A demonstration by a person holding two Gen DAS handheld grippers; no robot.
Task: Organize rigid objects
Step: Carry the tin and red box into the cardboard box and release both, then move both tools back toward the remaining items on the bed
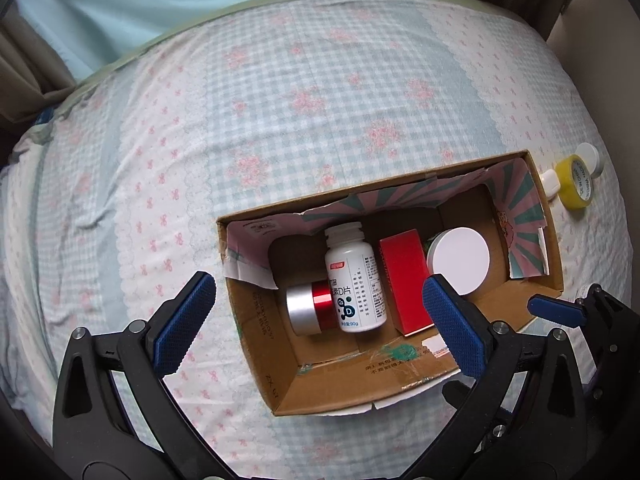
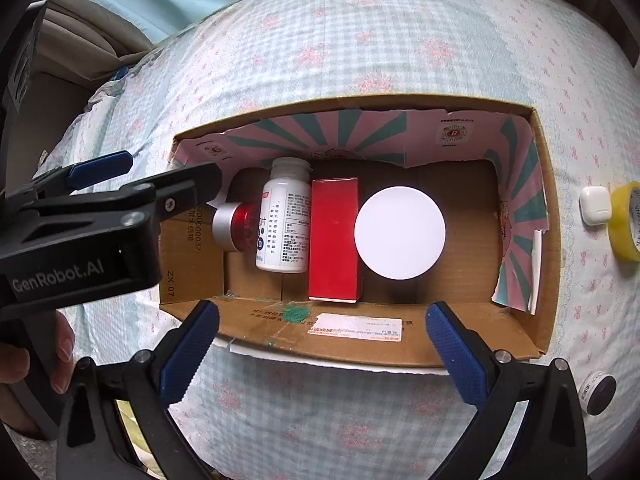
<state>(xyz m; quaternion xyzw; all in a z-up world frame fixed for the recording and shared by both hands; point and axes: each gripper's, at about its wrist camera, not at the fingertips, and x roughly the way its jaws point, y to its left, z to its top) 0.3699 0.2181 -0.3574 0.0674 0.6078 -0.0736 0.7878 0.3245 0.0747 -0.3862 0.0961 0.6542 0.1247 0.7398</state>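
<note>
An open cardboard box (image 1: 404, 390) (image 2: 516, 336) lies on the bed. Inside it lie a white pill bottle (image 1: 354, 280) (image 2: 286, 220), a red and silver jar (image 1: 310, 308) (image 2: 232, 222), a red carton (image 1: 404, 284) (image 2: 334, 240) and a jar with a round white lid (image 1: 460, 258) (image 2: 400, 232). My left gripper (image 1: 320, 316) is open and empty, held over the box's left half; it also shows in the right wrist view (image 2: 160, 172). My right gripper (image 2: 322, 348) is open and empty at the box's near wall; one of its fingertips (image 1: 556, 310) shows in the left wrist view.
A white earbud case (image 1: 550, 184) (image 2: 595, 205), a roll of yellow tape (image 1: 576, 186) (image 2: 624, 228) and a small white jar (image 1: 590, 158) lie on the bed right of the box. A small dark cylinder (image 2: 598, 394) lies at near right. The floral quilt (image 1: 280, 100) covers the bed.
</note>
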